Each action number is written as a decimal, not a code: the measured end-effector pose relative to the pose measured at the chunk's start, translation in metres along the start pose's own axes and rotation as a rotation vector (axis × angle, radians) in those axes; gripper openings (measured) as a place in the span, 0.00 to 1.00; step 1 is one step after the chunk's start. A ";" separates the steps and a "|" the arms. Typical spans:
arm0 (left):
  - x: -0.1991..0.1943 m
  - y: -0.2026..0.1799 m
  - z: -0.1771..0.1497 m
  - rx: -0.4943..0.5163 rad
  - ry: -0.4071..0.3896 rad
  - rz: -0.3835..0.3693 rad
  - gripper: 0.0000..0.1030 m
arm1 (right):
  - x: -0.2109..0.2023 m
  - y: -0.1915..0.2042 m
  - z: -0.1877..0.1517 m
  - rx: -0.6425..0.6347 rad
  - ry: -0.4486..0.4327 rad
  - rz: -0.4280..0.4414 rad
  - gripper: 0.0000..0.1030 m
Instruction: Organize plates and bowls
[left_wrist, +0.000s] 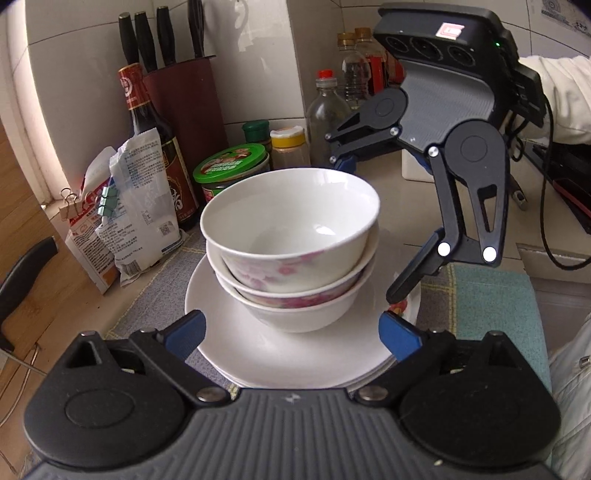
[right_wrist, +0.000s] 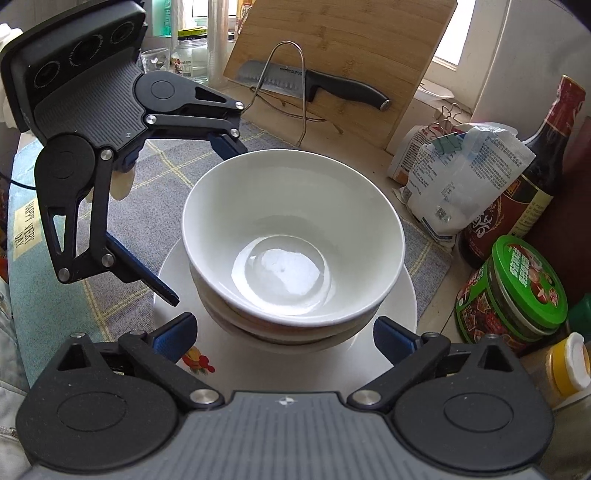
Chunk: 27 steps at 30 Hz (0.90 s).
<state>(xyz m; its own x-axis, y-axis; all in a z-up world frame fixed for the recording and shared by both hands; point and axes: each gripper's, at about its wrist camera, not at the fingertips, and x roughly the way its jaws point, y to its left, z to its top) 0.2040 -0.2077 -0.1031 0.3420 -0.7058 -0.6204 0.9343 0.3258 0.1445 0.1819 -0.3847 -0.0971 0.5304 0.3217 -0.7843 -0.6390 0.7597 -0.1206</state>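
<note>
Three white bowls with pink flower prints are nested in a stack (left_wrist: 291, 251) on a stack of white plates (left_wrist: 280, 358), also seen in the right wrist view as bowls (right_wrist: 291, 243) on plates (right_wrist: 399, 295). My left gripper (left_wrist: 293, 336) is open and empty, its blue pads wide apart just in front of the bowls above the plate rim. My right gripper (right_wrist: 282, 343) is open and empty, close to the bowls from the other side. Each gripper shows in the other's view, open: the right one (left_wrist: 369, 229), the left one (right_wrist: 205, 218).
A checked cloth (right_wrist: 122, 206) lies under the plates. A soy sauce bottle (left_wrist: 159, 144), knife block (left_wrist: 184, 103), flour bags (left_wrist: 136, 206), a green-lidded jar (left_wrist: 232, 166) and spice jars (left_wrist: 290, 146) crowd one side. A cutting board with a knife (right_wrist: 332, 88) leans behind.
</note>
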 end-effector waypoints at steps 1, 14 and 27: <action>-0.007 -0.001 -0.002 -0.023 -0.018 0.027 0.97 | -0.002 0.004 -0.001 0.016 -0.002 -0.015 1.00; -0.089 -0.028 -0.029 -0.242 -0.135 0.285 0.99 | -0.034 0.095 -0.011 0.474 -0.010 -0.367 1.00; -0.143 -0.050 -0.016 -0.426 -0.007 0.379 0.99 | -0.076 0.170 -0.010 0.927 -0.063 -0.593 1.00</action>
<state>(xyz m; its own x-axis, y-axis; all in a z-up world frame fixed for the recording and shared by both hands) 0.1066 -0.1127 -0.0341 0.6473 -0.4942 -0.5803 0.6242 0.7806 0.0316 0.0274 -0.2861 -0.0637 0.6590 -0.2264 -0.7173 0.3787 0.9238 0.0563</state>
